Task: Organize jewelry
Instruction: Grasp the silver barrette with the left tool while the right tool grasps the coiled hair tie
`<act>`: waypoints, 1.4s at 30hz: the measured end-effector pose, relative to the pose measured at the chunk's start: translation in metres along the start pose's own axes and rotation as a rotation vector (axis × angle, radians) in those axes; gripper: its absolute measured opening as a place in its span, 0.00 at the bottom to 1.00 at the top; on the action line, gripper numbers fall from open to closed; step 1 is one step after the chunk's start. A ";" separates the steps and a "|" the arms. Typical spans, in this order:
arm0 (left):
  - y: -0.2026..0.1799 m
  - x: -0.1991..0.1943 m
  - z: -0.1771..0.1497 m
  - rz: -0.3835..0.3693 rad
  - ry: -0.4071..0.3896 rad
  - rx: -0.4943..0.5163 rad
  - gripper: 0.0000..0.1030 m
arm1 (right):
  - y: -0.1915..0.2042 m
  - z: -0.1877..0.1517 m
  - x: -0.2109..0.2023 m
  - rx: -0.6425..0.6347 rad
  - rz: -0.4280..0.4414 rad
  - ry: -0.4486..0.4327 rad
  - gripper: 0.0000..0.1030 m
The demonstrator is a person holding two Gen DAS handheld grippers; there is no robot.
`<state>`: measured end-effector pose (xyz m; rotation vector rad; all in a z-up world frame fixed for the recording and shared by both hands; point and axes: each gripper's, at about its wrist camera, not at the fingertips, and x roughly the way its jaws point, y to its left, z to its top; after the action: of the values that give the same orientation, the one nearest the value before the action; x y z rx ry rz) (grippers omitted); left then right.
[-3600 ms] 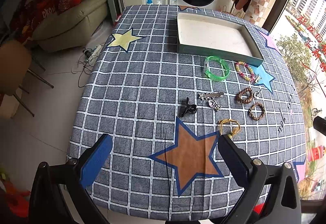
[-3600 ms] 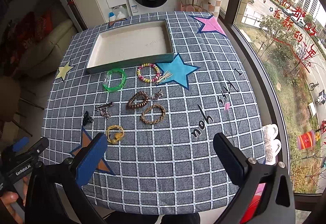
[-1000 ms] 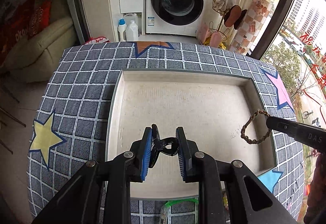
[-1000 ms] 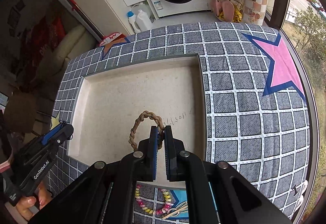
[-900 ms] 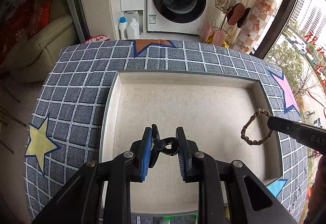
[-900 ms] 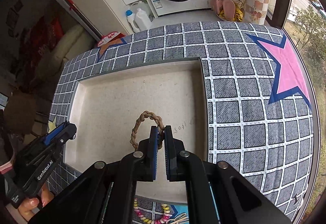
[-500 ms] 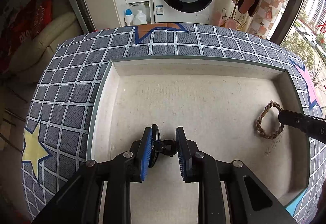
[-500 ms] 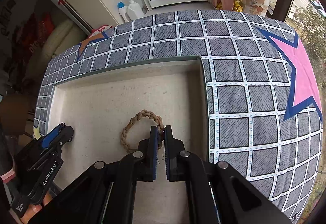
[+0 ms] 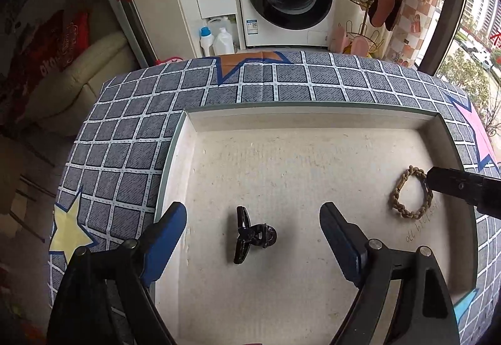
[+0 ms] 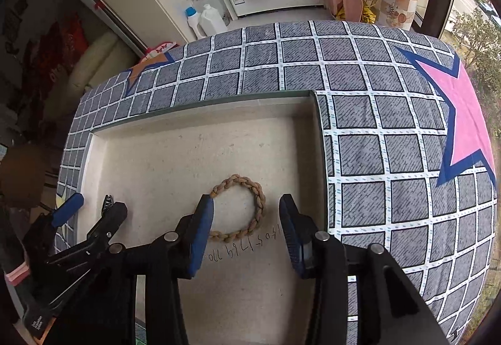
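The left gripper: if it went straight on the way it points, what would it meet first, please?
Probably the black hair clip, lying between the left gripper's open jaws on the tray floor; depth is unclear.

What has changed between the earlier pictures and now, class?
Both tongs carried their pieces from the checked cloth over the tray and have just been opening. The left tongs released the black hair clip, the right tongs the braided bracelet. Both pieces now lie on the tray floor, free between the open jaws. The tray itself has not moved.
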<state>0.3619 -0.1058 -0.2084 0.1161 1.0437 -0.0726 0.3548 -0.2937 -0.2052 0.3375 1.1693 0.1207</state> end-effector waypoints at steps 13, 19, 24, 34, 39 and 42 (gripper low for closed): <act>0.024 -0.076 -0.039 -0.066 -0.041 -0.018 1.00 | 0.017 -0.034 -0.067 0.041 0.102 -0.093 0.80; 0.041 -0.098 -0.085 -0.037 0.003 0.008 1.00 | 0.018 -0.072 -0.092 0.061 0.115 -0.117 0.90; 0.048 -0.105 -0.124 -0.031 0.053 0.048 1.00 | 0.015 -0.102 -0.105 0.085 0.115 -0.124 1.00; 0.045 -0.102 -0.180 -0.066 0.125 0.186 1.00 | 0.006 -0.173 -0.097 0.134 0.055 0.054 1.00; 0.032 -0.097 -0.190 -0.092 0.132 0.253 1.00 | -0.002 -0.204 -0.090 0.171 0.009 0.106 1.00; 0.024 -0.093 -0.191 -0.100 0.138 0.284 1.00 | -0.004 -0.218 -0.085 0.184 -0.028 0.133 1.00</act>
<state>0.1545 -0.0572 -0.2218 0.3306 1.1728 -0.3076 0.1216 -0.2773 -0.2073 0.4812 1.3203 0.0112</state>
